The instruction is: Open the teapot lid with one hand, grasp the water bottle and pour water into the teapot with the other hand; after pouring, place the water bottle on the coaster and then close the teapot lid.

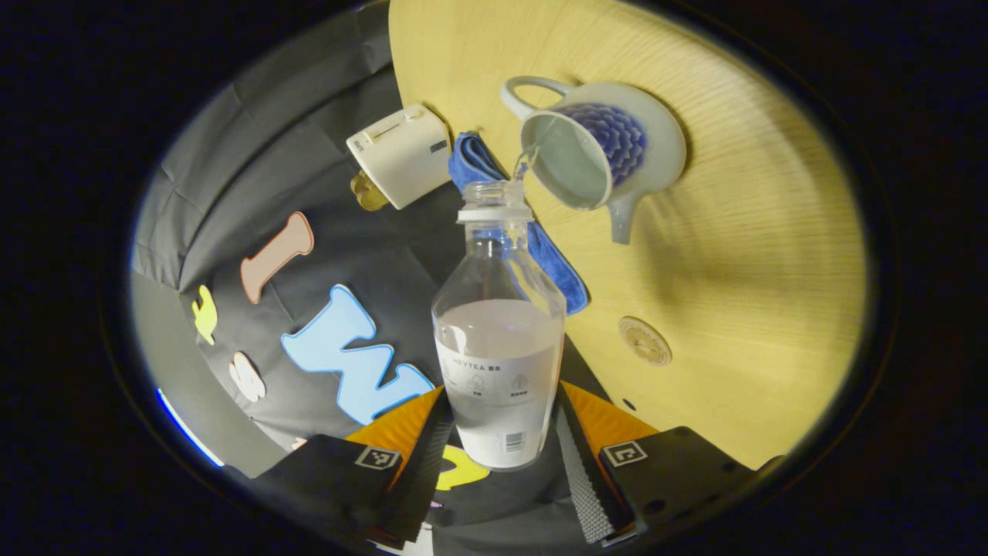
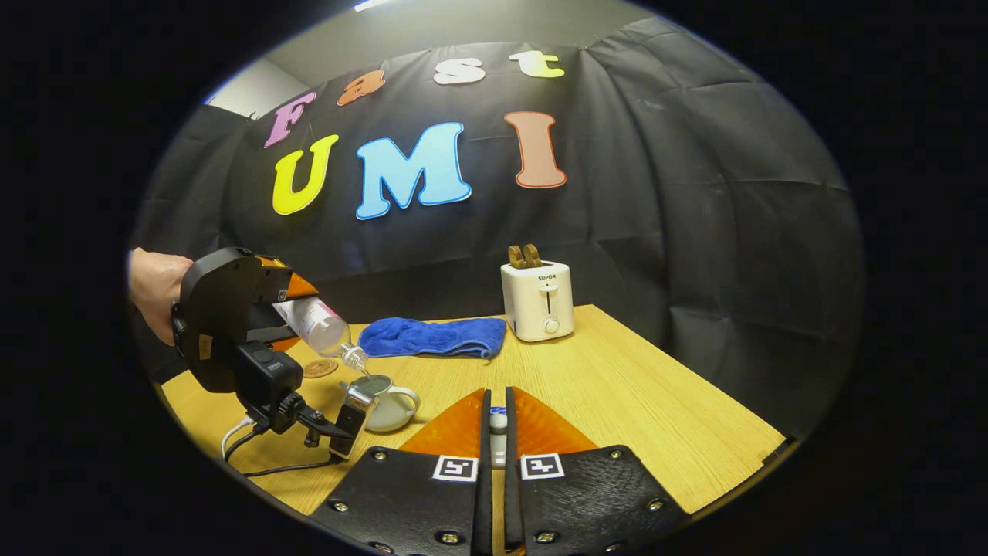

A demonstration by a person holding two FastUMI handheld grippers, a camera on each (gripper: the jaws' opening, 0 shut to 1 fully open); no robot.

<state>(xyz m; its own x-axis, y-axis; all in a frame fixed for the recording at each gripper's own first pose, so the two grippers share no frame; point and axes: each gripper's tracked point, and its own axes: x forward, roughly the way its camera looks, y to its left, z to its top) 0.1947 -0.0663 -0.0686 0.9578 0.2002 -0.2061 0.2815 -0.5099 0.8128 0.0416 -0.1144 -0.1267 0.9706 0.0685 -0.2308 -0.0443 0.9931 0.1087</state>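
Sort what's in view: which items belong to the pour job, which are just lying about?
In the job:
water bottle, held by the left gripper, pouring
teapot, open
teapot lid, pinched in the right gripper
coaster, bare

Lying about:
toaster
blue cloth
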